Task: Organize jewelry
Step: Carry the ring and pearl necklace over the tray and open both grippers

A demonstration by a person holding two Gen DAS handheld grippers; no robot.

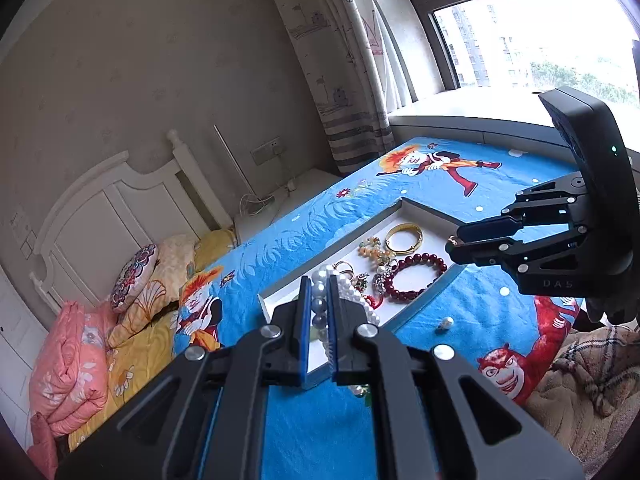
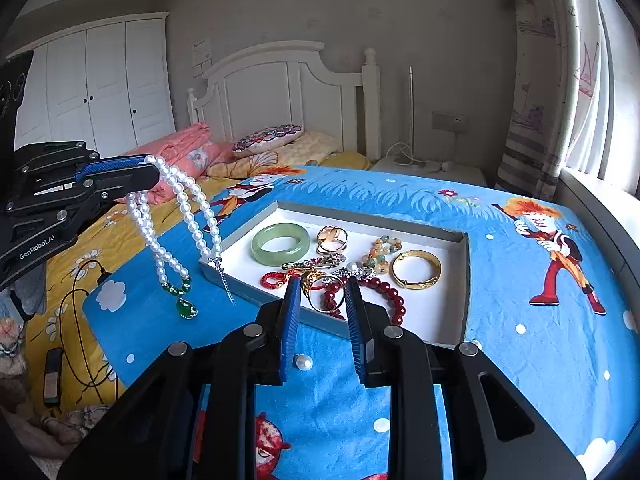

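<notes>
My left gripper [image 1: 319, 284] is shut on a pearl necklace [image 2: 176, 216] with a green pendant [image 2: 186, 308]; the strands hang above the bed left of the white tray [image 2: 448, 322]. It also shows in the right wrist view [image 2: 154, 174]. My right gripper [image 2: 322, 286] holds a gold ring [image 2: 322, 292] between its fingers above the tray's near edge; in the left wrist view [image 1: 454, 242] the ring shows at the tips. In the tray lie a green jade bangle [image 2: 281, 243], a gold bangle [image 2: 416, 269], a dark red bead bracelet [image 2: 384, 292] and a beaded bracelet [image 2: 380, 254].
A loose pearl earring [image 2: 304, 361] lies on the blue cartoon blanket [image 2: 520, 280] in front of the tray. Pillows [image 2: 266, 136] and a pink quilt [image 2: 188, 152] lie by the white headboard [image 2: 280, 92]. Cables and a small device [image 2: 52, 376] lie at left. A window sill [image 1: 460, 120] runs beyond.
</notes>
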